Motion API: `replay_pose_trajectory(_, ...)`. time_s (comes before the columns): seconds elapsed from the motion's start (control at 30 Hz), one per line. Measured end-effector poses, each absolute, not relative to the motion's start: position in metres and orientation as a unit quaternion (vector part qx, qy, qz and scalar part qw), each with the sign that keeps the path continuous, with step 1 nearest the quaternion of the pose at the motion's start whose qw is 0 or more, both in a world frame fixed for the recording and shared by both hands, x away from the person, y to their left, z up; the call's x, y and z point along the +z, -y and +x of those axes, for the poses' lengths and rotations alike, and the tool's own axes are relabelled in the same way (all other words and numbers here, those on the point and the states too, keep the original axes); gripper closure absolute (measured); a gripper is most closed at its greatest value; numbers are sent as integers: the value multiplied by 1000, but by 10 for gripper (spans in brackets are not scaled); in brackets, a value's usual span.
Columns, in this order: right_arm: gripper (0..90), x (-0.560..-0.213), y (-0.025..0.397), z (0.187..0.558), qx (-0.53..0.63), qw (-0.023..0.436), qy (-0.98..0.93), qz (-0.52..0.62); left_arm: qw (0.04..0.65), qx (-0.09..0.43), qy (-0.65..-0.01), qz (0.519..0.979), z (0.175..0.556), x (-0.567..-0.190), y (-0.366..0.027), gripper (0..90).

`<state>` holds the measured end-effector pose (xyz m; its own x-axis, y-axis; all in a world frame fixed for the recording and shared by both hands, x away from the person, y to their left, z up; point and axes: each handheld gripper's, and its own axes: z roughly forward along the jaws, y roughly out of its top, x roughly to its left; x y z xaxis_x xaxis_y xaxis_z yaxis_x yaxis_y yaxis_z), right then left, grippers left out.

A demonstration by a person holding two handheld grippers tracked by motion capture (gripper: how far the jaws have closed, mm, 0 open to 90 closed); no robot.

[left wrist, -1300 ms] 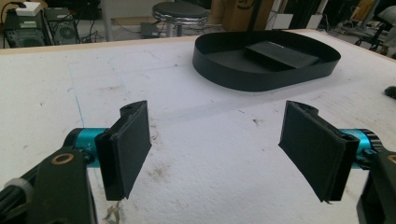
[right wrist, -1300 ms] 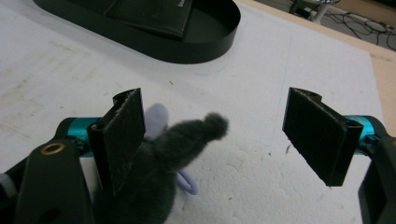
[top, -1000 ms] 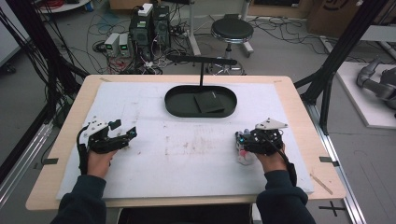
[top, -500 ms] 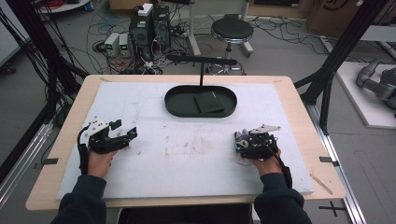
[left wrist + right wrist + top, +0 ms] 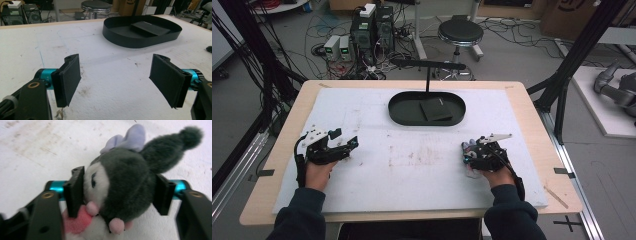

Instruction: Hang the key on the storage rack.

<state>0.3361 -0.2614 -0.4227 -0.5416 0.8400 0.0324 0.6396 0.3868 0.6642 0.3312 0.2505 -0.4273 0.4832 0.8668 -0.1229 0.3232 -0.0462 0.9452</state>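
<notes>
right gripper [image 5: 117,195] is clamped on a plush toy [image 5: 125,182], dark grey and white with a lilac bow and pink bits, both jaws pressing its head. in the high view the toy [image 5: 470,150] sits low on the white mat [image 5: 412,165] at the right side, near the front edge. left gripper [image 5: 115,77] is wide open with nothing in it, resting on the mat's left side. black oval tray [image 5: 398,107] further back has a dark flat square [image 5: 435,109] in it.

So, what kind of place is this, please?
Probably a robotics lab or workshop: computer towers and loose cables on the floor, a black frame around the table, and a round stool.
</notes>
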Motion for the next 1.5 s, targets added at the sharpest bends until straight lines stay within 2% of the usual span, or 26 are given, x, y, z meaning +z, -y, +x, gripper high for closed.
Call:
replay_pose_trajectory(0.1,412,-420,262,336,324,159,-821,442,533,255,-438,677,331,-427,-250,244)
replay_pose_trajectory(0.13,420,-417,261,335,332,176,-824,424,533,255,-438,677,331,-427,-250,244)
replay_pose_trajectory(0.23,421,-410,260,336,351,189,-827,397,533,255,-440,677,332,-427,-250,244)
replay_pose_trajectory(0.6,421,-375,259,355,421,199,-831,303,536,252,-437,677,332,-427,-249,244)
replay_pose_trajectory(1.2,423,-312,253,430,478,196,-801,303,539,252,-435,676,334,-427,-249,244)
replay_pose_trajectory(1.5,426,-302,242,464,483,187,-796,313,538,253,-435,676,334,-427,-250,245)
